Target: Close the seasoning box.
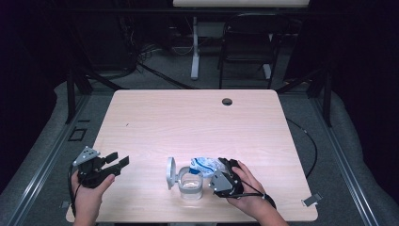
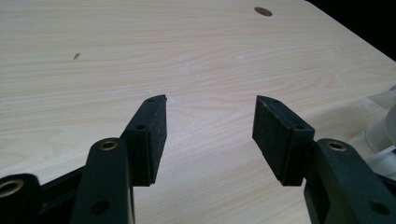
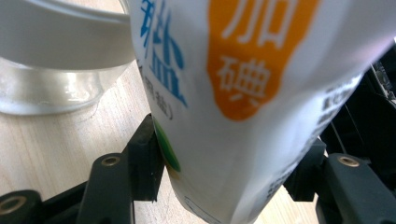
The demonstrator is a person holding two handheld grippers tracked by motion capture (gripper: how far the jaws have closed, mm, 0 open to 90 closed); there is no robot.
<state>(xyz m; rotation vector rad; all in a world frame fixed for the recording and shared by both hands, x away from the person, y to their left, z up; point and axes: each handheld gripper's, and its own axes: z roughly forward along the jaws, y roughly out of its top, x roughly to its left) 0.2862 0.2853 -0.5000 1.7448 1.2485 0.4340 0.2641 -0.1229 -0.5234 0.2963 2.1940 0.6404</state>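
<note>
Beside the clear, white-rimmed open jar (image 1: 190, 184) near the table's (image 1: 188, 122) front edge, the right gripper (image 3: 224, 163) clamps a white printed plastic pouch (image 3: 243, 93), seemingly for pouring, while the left gripper (image 2: 210, 121) waits wide open.

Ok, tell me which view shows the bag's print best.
The right gripper view: the bag sits between the right hand-held gripper's pads, its blue and orange characters large. The high view shows it small and crumpled beside the jar. The left gripper view catches just a pale edge at right, unclear what.
</note>
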